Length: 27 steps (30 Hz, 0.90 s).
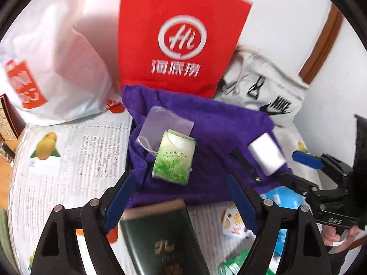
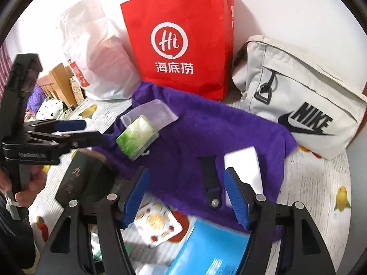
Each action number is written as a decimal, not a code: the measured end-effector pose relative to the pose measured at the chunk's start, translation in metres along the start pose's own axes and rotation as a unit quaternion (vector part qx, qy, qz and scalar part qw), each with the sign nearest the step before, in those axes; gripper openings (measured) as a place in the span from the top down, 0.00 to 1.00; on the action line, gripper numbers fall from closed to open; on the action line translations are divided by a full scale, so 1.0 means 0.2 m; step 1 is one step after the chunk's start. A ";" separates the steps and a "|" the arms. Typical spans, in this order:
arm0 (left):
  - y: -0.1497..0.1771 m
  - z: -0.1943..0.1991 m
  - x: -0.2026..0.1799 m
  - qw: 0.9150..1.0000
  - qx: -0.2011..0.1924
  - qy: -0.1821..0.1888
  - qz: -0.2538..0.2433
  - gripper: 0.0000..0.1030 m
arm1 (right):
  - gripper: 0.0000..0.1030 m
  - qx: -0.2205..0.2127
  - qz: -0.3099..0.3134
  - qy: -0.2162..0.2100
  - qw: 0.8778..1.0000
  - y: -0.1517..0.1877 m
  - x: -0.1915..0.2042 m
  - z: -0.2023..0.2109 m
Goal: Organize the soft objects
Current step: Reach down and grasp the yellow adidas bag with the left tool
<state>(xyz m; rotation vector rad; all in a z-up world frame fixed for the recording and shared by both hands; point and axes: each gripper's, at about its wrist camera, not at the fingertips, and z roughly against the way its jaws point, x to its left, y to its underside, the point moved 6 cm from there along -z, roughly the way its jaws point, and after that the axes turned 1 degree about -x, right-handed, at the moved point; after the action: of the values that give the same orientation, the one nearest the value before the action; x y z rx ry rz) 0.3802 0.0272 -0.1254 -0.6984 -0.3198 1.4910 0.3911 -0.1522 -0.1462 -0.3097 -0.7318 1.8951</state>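
Left tool: jaws held apart, nothing gripped.
Right tool: jaws held apart, nothing gripped.
Purple towel: green tissue pack and white sponge carried on top.

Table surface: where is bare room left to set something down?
Bare printed tablecloth lies left of the purple towel, below the white plastic bag; another patch sits right of the towel, below the Nike bag. The near edge is crowded.

The red paper bag bears a white circled "Hi" logo above the characters 海底捞. The pale grey bag carries "NIKE" with the swoosh in black. The right gripper, seen from the left wrist, is stamped "DAS". Print on the green tissue pack and the dark green booklet is too blurred to read.
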 end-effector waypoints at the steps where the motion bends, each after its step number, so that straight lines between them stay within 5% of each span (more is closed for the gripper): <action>1: 0.02 0.04 0.00 1.000 -0.010 0.001 0.000 0.20 | 0.34 -0.002 0.001 0.003 1.000 0.01 0.01 0.03; 5: 0.12 0.20 0.01 1.000 -0.030 -0.003 0.002 0.20 | 0.23 -0.021 -0.005 0.021 1.000 0.10 0.05 0.17; 15: 0.46 0.42 -0.04 0.998 -0.021 -0.037 -0.036 0.20 | 0.23 -0.043 -0.078 0.040 0.995 0.42 0.03 0.45; 19: 0.59 0.44 -0.05 0.999 -0.002 -0.022 -0.026 0.20 | 0.23 -0.048 -0.114 0.010 0.992 0.55 0.04 0.54; 27: 0.87 0.43 -0.18 0.999 0.020 0.009 -0.050 0.20 | 0.23 -0.045 -0.097 0.045 0.993 0.83 0.14 0.64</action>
<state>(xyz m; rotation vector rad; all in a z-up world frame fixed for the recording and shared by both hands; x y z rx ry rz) 0.1870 -0.0001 -0.1566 -0.6534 -0.3061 1.3930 0.1901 -0.2179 -0.1455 -0.3658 -0.7598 1.6566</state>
